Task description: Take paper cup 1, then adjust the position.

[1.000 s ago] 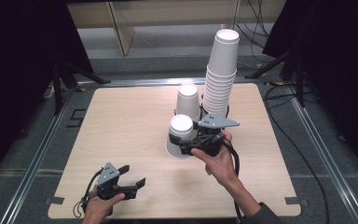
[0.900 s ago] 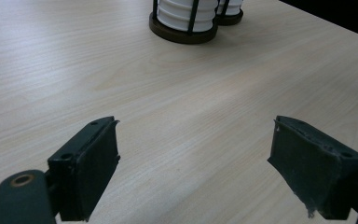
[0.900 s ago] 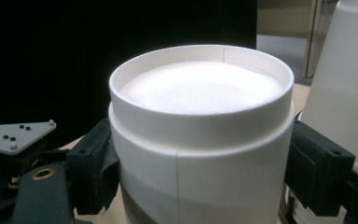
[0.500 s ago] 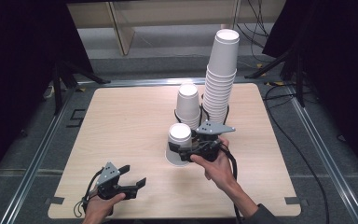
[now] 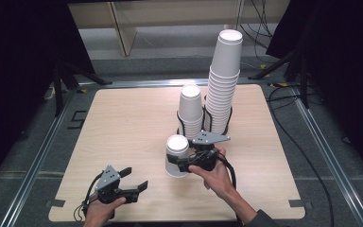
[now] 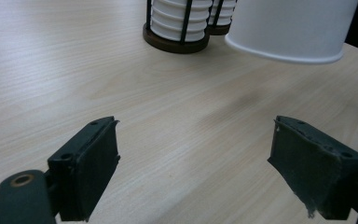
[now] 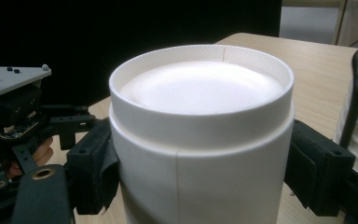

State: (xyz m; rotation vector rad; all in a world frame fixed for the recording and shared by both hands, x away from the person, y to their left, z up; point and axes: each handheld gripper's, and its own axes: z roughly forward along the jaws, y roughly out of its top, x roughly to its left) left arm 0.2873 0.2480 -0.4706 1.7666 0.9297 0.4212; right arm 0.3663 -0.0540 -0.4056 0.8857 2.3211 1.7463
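Observation:
An upside-down white paper cup [image 5: 177,146] hangs just above the wooden table [image 5: 123,123], and my right gripper [image 5: 180,164] is shut on its side wall. In the right gripper view the cup [image 7: 200,140] sits between the two black pads [image 7: 93,172], which press on it. From the left gripper view, the cup's rim [image 6: 291,28] floats over its shadow. My left gripper [image 5: 136,177] rests near the table's front left edge. It is open, and its pads [image 6: 91,168] stand wide apart over bare wood.
A tall stack of white cups [image 5: 224,85] and a shorter stack [image 5: 190,109] stand in black wire holders just behind the held cup. The holders' round bases [image 6: 177,42] sit on the table. Metal rails and dark floor surround the table.
My right hand has lowered the cup toward the table and brought it slightly nearer the front. The left gripper has stayed in place.

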